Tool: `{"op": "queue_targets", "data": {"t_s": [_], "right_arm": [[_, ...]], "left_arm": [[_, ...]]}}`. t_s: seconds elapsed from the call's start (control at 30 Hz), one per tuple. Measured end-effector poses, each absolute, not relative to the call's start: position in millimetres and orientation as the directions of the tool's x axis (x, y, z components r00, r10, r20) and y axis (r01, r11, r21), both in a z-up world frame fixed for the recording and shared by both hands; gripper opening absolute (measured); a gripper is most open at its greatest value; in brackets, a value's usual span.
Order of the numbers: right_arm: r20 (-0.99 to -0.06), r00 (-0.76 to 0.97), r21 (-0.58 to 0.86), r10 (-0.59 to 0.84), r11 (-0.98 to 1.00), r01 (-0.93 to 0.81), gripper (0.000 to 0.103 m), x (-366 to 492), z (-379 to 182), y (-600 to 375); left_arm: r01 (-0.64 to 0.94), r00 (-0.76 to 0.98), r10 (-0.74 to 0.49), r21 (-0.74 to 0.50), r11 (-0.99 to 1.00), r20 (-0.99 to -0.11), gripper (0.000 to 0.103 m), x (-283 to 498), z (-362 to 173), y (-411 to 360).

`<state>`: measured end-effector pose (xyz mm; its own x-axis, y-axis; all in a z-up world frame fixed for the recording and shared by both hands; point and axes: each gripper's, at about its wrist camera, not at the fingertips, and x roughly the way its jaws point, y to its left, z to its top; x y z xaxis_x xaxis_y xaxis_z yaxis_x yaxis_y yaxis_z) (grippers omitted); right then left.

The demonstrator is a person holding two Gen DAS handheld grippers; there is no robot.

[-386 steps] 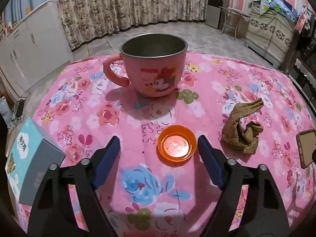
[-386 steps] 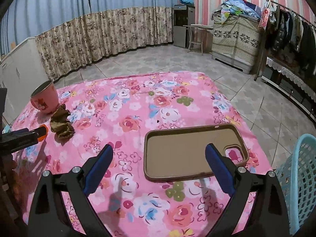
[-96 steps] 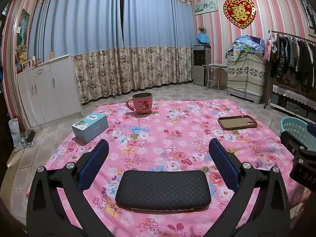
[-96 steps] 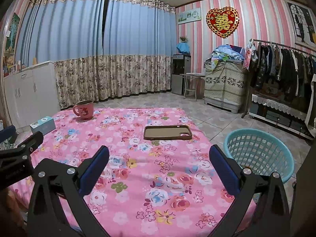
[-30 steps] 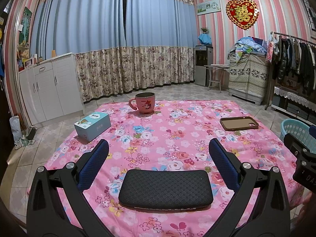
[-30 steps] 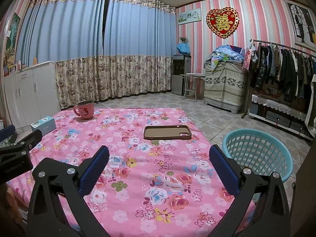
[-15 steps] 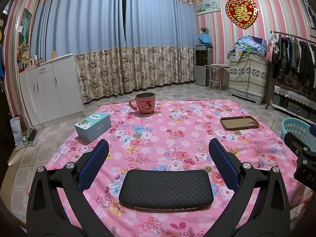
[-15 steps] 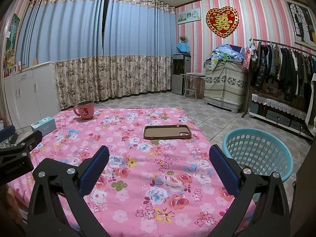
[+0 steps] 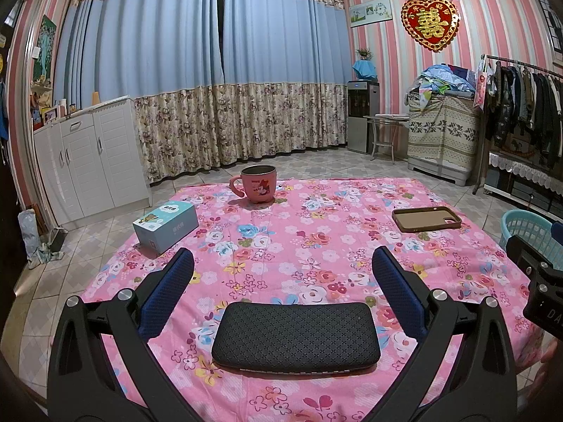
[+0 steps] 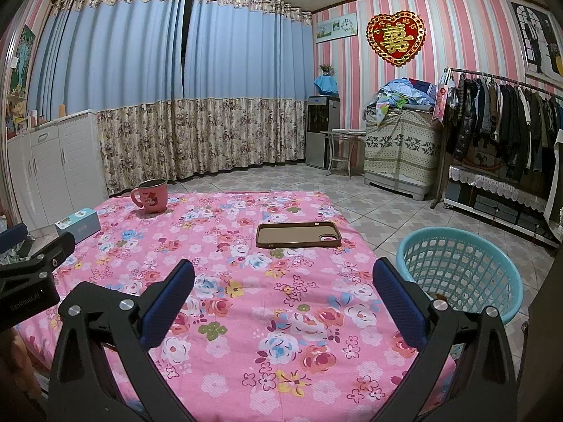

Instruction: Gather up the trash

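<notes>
You are standing in a room with pink striped walls (image 10: 440, 17). Blue curtains (image 10: 140, 56) are hanging closed, white cabinets (image 9: 88, 154) are lining the left side, and clothes (image 10: 503, 119) are hanging over the tiled floor (image 10: 380, 211).

Both wrist views look forward from the bench's (image 9: 281, 239) near edge toward the curtains, set well back. The left view sits left of the right; both share the mug (image 9: 258, 183) and phone case (image 10: 298, 234).

"GenRoboT.AI" is printed on the left gripper (image 10: 33, 281) body (small white lettering).
</notes>
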<state>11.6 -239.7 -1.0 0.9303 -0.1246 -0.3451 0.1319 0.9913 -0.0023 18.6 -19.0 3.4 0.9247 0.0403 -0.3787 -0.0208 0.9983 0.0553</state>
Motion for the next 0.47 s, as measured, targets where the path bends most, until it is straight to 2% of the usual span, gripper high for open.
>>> {"op": "queue_targets", "data": {"t_s": [0.47], "right_arm": [[-0.348,0.929,-0.003,-0.126,0.991,0.133,0.099,11.6,-1.6,-240.3]], "left_arm": [[-0.018,0.923,0.040,0.060,0.998,-0.383,0.098,18.6,0.7,-18.8]]}}
